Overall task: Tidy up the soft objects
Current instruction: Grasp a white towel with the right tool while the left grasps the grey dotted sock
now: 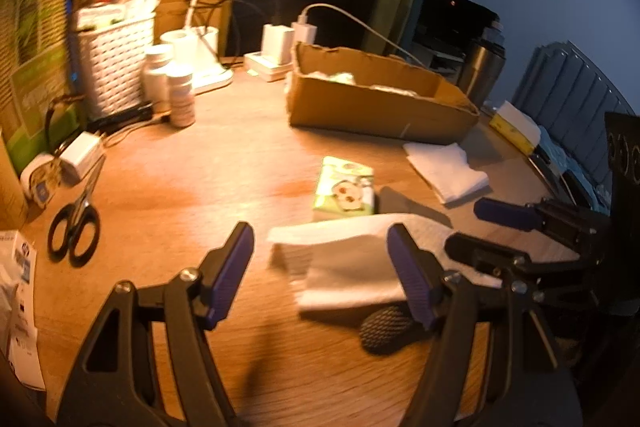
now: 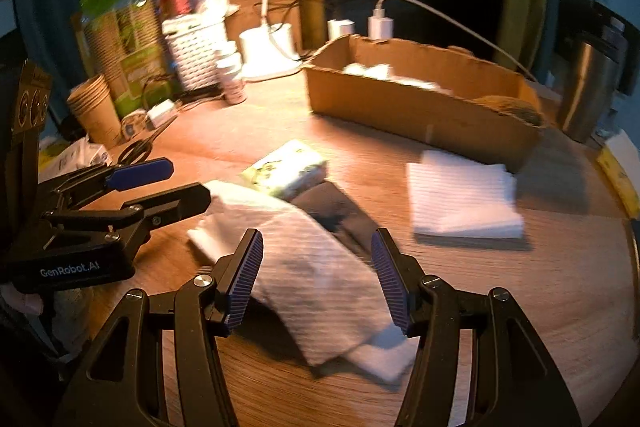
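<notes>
Both grippers are hanging over the wooden table (image 1: 224, 163) with jaws released and nothing between the pads; the left gripper (image 1: 320, 275) is filling the lower centre of its own view, and the right gripper (image 2: 318, 279) is doing likewise in its own.

The nearest soft item, a loosely folded white paper towel (image 2: 316, 279), is lying flat in the lower centre of both views, directly beneath both sets of fingers; a green tissue pack (image 1: 346, 189) is sitting just beyond it, centre frame; a neater folded stack of napkins (image 2: 460, 195) is resting at centre right, just beside the cardboard box (image 2: 420, 107), which is already holding some white soft items.

Risks, as judged: two grippers are converging on one towel, so they may be colliding or tearing the sheet between them; a single pinch is likely lifting only the top ply, letting the fold fall open; a dark mesh item (image 1: 386, 331) is peeking from under the towel's near edge and may be getting dragged along; scissors (image 1: 76, 223), at lower left, are lying well apart.
</notes>
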The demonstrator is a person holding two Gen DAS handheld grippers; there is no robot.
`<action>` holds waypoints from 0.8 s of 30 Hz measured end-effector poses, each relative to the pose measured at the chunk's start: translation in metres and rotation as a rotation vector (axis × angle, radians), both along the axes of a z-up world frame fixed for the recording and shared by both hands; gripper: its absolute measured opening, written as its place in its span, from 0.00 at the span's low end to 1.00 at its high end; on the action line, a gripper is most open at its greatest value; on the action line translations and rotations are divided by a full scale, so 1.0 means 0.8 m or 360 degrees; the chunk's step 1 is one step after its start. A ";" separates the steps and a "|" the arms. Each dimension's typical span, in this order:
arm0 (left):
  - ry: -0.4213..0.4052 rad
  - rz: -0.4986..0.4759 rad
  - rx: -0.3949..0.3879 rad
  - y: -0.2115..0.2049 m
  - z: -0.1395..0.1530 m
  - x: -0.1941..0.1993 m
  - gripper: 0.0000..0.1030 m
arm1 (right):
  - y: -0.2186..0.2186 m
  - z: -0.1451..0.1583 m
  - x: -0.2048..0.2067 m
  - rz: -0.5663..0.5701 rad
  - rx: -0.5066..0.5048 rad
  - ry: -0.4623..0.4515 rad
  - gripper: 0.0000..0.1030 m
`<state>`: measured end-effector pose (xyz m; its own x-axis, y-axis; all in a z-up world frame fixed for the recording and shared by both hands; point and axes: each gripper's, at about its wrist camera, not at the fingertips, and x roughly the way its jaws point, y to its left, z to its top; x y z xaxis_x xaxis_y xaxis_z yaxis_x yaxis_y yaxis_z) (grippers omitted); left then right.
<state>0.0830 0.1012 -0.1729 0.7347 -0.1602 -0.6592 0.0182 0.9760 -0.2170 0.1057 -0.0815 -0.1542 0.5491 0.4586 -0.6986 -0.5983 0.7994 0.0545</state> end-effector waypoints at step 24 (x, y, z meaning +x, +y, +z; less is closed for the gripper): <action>0.0021 0.0048 -0.0029 0.017 -0.007 -0.006 0.69 | 0.020 0.002 -0.009 0.0075 -0.0026 -0.0067 0.15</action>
<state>0.0782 0.1149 -0.1783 0.7305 -0.1503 -0.6662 -0.0144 0.9719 -0.2350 0.0985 -0.0656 -0.1522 0.5562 0.4733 -0.6831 -0.6369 0.7708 0.0154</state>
